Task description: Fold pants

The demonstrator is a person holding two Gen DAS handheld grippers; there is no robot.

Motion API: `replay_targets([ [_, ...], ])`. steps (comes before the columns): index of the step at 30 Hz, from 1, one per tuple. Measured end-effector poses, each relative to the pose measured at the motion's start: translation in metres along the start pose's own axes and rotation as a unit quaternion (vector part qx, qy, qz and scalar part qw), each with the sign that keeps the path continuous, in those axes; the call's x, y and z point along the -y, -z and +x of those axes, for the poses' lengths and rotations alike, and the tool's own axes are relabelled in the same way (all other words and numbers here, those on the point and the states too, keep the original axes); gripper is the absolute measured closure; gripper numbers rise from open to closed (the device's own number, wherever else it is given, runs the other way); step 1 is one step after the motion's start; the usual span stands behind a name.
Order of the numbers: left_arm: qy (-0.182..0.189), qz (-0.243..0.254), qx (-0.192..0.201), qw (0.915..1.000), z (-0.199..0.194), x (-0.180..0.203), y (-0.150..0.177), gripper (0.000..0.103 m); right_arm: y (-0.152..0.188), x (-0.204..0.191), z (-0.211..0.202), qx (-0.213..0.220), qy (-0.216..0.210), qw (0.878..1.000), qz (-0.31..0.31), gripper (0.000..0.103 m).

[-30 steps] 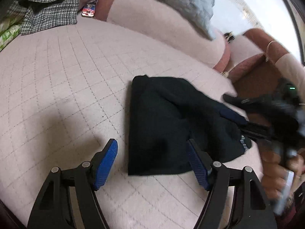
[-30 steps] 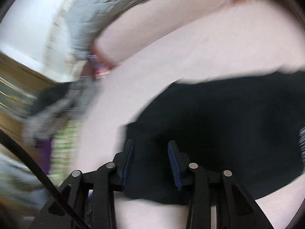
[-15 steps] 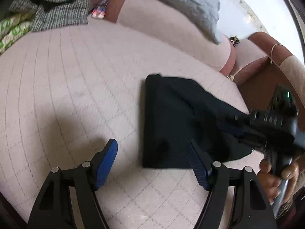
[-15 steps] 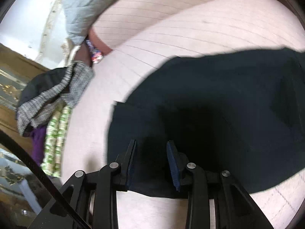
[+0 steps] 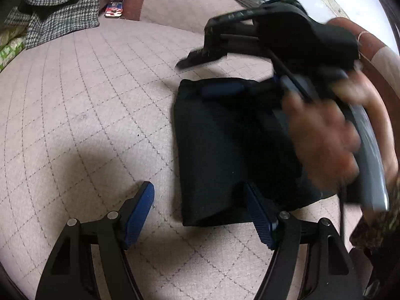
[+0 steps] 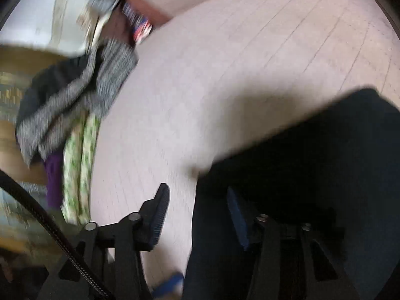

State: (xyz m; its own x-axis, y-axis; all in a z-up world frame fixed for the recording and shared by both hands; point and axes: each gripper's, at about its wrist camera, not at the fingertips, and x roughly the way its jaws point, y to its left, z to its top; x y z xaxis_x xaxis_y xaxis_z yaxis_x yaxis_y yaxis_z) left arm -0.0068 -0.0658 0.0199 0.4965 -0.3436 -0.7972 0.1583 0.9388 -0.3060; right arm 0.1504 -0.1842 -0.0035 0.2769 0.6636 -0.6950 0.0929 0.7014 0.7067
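Pants lay folded into a dark rectangle at centre-right of the quilted bed, near edge at 6 o'clock, far edge at 12. L gripper hovered low over the near-left corner, jaws wide apart, nothing pinched; its right pad sat over the cloth, left pad over bare quilt. R gripper reached in from 2 o'clock over the far edge, jaws opening, blurred; in its own view the pants' edge lay between the pads, not clamped. Judged: last tidy-up or final fold. To do well: pinch both layers at matching corners, lift together, keep edges aligned, lay flat w/o dragging. Checked garment lay heaped at 10 o'clock, well apart.
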Motion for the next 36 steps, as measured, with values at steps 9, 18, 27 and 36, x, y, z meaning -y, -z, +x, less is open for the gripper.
replay_targets([
  [9, 0.015, -0.008, 0.003, 0.9999, -0.013, -0.009, 0.002, 0.030, 0.038, 0.017, -0.094, 0.128, 0.088, 0.988, 0.003, 0.046],
  [18, -0.023, -0.007, 0.021, 0.9995, -0.054, 0.017, 0.014, 0.030, 0.178, 0.071, -0.175, 0.200, 0.198, 0.960, -0.015, 0.044],
  [27, -0.067, 0.052, 0.017, 0.9963, -0.068, 0.065, 0.036, 0.028, 0.247, 0.091, -0.180, 0.277, 0.267, 0.923, -0.014, 0.043],
  [36, -0.113, 0.100, 0.014, 0.9885, -0.063, 0.095, 0.044, 0.028, 0.255, 0.093, -0.188, 0.299, 0.271, 0.914, -0.036, 0.036],
])
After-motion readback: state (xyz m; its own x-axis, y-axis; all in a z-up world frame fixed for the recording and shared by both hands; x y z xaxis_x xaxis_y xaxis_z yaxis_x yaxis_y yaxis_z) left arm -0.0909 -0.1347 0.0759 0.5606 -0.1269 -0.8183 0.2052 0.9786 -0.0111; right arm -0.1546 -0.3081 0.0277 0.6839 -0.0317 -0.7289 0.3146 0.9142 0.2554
